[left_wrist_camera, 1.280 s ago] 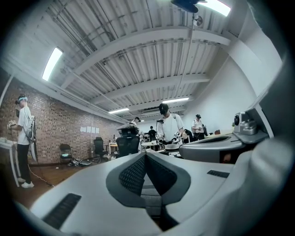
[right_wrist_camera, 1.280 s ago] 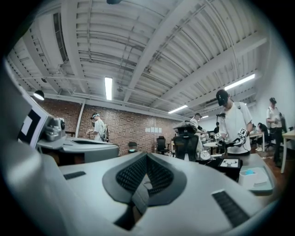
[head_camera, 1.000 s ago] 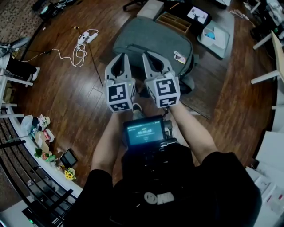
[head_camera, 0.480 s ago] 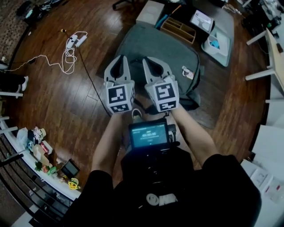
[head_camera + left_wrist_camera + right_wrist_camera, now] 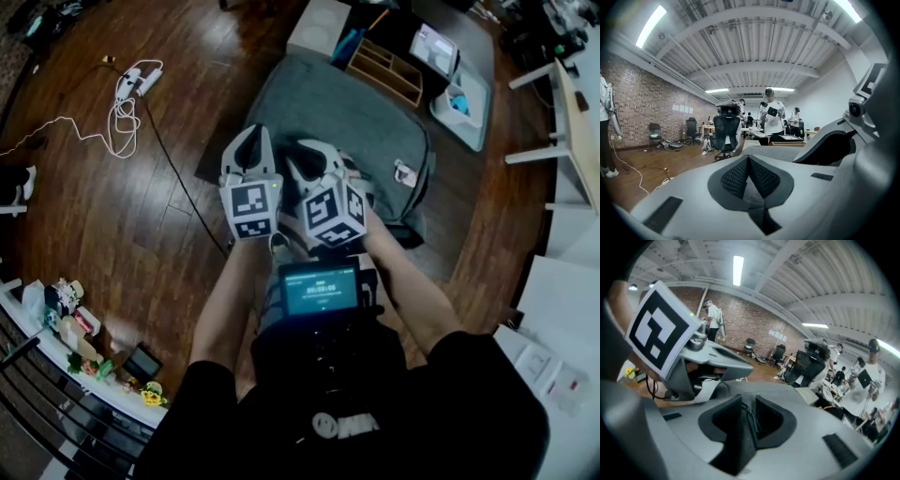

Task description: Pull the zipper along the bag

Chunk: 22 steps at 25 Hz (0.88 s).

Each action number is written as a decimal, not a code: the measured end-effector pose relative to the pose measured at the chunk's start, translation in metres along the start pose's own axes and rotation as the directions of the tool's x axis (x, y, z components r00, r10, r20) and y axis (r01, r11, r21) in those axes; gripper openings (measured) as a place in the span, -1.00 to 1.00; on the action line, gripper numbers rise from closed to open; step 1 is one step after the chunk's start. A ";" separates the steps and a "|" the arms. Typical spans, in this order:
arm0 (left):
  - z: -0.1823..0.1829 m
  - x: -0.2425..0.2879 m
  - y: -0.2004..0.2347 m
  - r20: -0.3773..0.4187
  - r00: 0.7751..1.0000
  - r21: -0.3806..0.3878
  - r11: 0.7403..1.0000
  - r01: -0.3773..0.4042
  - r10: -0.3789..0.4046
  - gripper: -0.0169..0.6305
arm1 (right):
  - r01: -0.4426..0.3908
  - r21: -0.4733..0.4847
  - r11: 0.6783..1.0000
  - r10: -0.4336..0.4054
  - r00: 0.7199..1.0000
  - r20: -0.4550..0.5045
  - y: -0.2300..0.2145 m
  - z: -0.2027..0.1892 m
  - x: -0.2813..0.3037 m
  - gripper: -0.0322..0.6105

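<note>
Right gripper [image 5: 747, 401] half open, jaws just opening. Dark zipper pull [image 5: 751, 419] of grey fabric bag [image 5: 356, 112] sits between them, unpinched. Left gripper [image 5: 748, 159]: jaws together.

Left tongs [image 5: 748, 159] tips together; grey bag [image 5: 778, 152] beyond

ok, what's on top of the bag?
Left gripper and right gripper over the bag's near edge; the right's jaws, just opened, straddle the zipper pull. Also a small tag. Fabric under them is hidden.
</note>
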<state>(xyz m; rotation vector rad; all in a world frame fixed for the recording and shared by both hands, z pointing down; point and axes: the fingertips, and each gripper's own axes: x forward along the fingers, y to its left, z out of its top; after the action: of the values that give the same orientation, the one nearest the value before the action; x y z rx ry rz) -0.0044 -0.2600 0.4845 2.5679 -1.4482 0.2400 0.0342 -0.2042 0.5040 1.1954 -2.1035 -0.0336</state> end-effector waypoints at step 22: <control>-0.012 0.011 0.014 -0.002 0.999 -0.070 0.996 0.048 -0.048 -0.95 | -0.319 -0.479 0.818 0.093 0.894 -0.437 0.027 -0.021 0.040 -0.52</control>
<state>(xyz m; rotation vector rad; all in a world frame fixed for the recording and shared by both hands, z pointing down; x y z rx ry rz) -0.0115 -0.2733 0.5000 2.5415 -1.3668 0.1844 0.0135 -0.2129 0.5522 0.5609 -1.6856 -0.2484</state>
